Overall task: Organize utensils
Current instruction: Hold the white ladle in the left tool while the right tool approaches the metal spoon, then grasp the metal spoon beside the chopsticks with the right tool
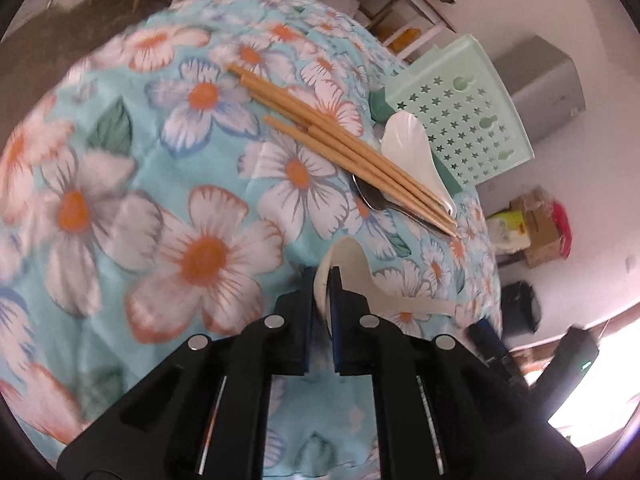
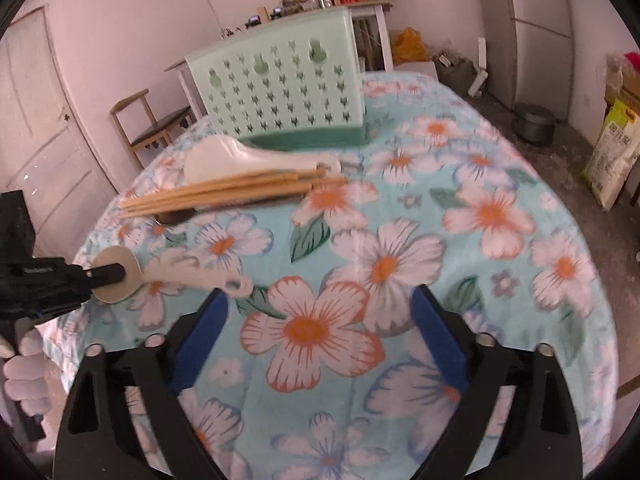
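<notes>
My left gripper (image 1: 320,280) is clamped on the bowl of a white spoon (image 1: 352,276), whose handle sticks out to the right over the floral cloth (image 1: 160,200). My right gripper (image 2: 318,308) stands wide with nothing between its blue pads (image 2: 202,344), just cloth below. Farther off I see chopsticks (image 1: 344,148) lying across a metal spoon (image 1: 370,198) and touching a second white spoon (image 1: 412,148). Behind them stands the green rack (image 1: 460,120), at the table's far edge.
</notes>
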Demonstrator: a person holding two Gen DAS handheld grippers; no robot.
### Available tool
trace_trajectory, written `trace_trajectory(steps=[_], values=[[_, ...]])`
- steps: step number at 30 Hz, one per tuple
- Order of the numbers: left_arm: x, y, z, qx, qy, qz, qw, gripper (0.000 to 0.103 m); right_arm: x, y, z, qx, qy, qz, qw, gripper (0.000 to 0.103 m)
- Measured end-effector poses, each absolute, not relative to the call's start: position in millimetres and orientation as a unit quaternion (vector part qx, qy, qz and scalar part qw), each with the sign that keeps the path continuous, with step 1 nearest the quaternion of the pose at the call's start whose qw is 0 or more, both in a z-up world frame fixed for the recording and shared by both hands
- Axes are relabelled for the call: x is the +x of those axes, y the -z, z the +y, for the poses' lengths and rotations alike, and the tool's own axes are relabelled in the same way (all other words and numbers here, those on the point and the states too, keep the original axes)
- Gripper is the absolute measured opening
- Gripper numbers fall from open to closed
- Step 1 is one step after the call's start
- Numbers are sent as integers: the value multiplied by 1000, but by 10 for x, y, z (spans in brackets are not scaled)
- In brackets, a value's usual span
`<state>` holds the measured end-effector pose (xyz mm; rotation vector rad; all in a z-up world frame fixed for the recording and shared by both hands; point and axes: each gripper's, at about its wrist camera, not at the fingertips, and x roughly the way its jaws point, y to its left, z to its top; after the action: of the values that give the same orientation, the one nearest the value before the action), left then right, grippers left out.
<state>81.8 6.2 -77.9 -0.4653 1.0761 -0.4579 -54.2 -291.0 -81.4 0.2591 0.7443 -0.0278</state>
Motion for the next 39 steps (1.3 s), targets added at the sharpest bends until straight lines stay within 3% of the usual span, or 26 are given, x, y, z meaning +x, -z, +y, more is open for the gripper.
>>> trace_trajectory(steps=[4,8,13,18,28,39], values=[[818,685,31,-137,267,513,804,7,-573,426,-2863,76,-11,314,946,84],[863,768,148,-152,283,522,790,7,-362,151,-2586,4,-53,295,954,79],[816,836,212,-172,291,505,794,7,149,237,-2126,-67,-112,338,932,53],[784,890,247,-183,300,489,799,9,562,478,-1826,-110,-150,390,902,38],[792,950,295,-202,326,472,794,9,801,710,-1509,-212,-158,420,868,37],[763,968,345,-206,328,471,792,9,973,659,-1528,-190,-131,407,884,37]])
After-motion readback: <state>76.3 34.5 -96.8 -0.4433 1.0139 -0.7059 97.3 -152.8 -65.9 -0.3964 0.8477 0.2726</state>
